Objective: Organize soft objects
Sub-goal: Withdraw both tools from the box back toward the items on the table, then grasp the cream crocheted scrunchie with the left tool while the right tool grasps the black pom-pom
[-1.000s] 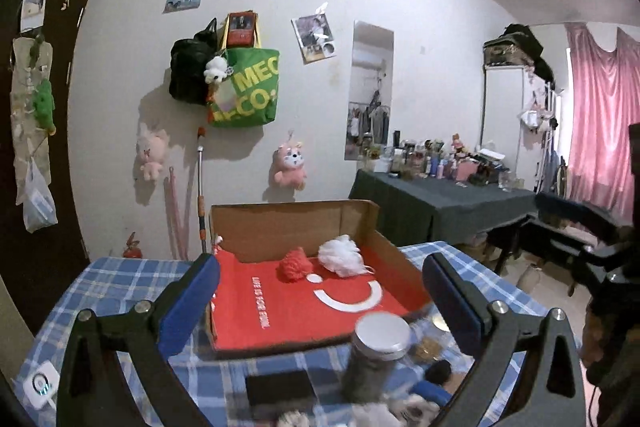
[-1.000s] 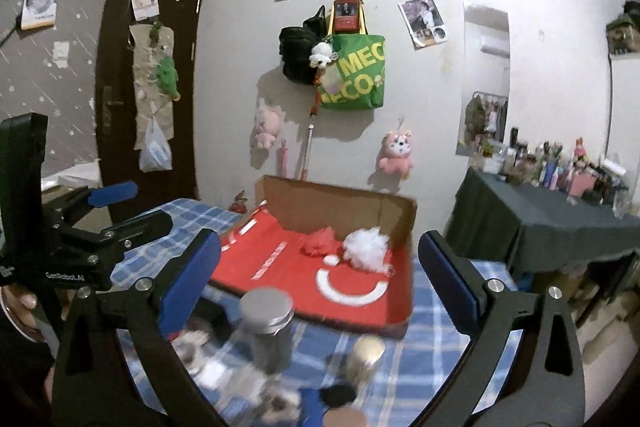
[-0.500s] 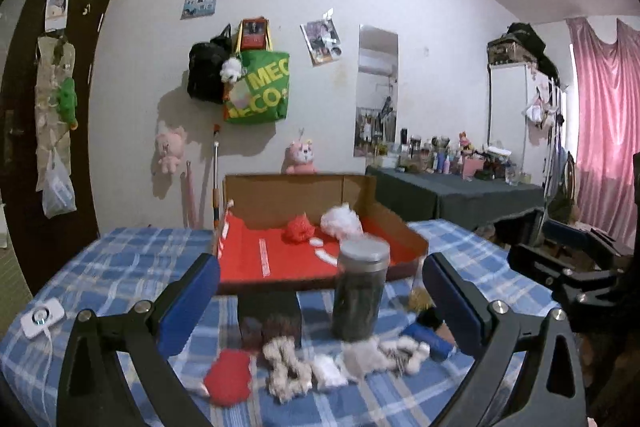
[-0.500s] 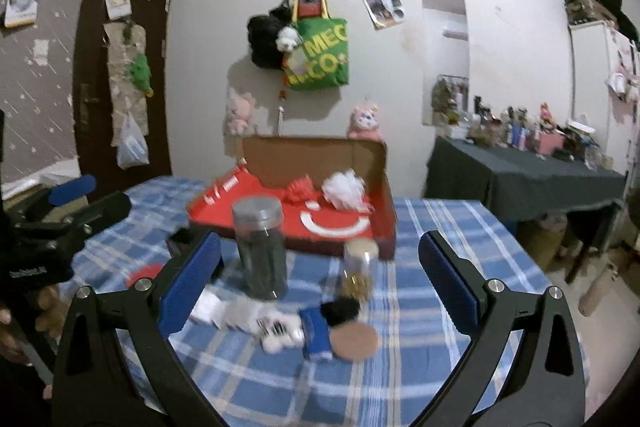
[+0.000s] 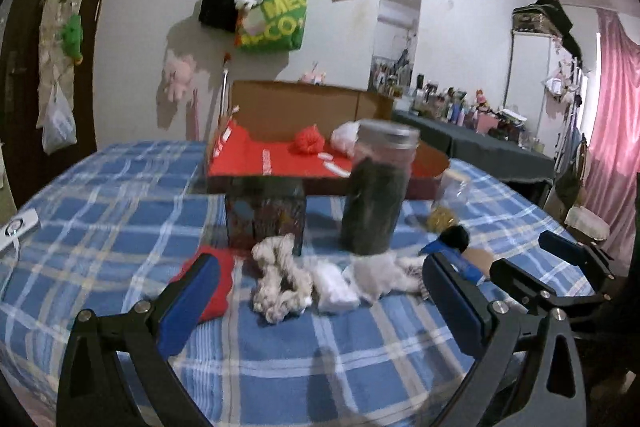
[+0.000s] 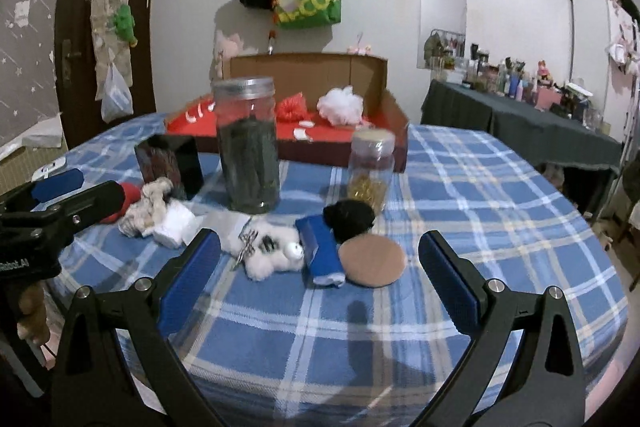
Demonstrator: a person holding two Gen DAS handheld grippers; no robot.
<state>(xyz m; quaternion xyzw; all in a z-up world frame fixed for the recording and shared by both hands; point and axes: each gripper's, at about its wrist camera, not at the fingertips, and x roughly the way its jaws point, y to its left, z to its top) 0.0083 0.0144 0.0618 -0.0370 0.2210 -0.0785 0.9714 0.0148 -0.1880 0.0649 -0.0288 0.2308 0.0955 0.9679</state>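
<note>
While both tools hover with nothing between their pads, the step in hand reads as choosing a first soft piece from the row on the checked tablecloth (image 5: 120, 211).

From the left wrist view, the left gripper (image 5: 316, 291) is spread wide, just short of the beige knotted rope (image 5: 280, 279). A red soft lump (image 5: 214, 287) lies to its left, partly behind a pad, and a white folded cloth (image 5: 334, 287) to its right. To do it well, I would centre the pads on one piece only, come down low and close gently, keeping clear of the tall dark jar (image 5: 376, 187). The cardboard box (image 5: 304, 99) behind already holds two soft things: one red pom (image 5: 307, 141) and one white pom (image 5: 344, 137).

From the right wrist view, the right gripper (image 6: 318, 279) is likewise spread and empty, above the white plush toy (image 6: 272, 253), with one blue roll (image 6: 322, 251), one black fluffy ball (image 6: 348, 217) and one tan round pad (image 6: 372, 261) nearby. Two jars stand here, the tall one and a small jar (image 6: 370, 167), plus one dark box (image 6: 170, 163).
</note>
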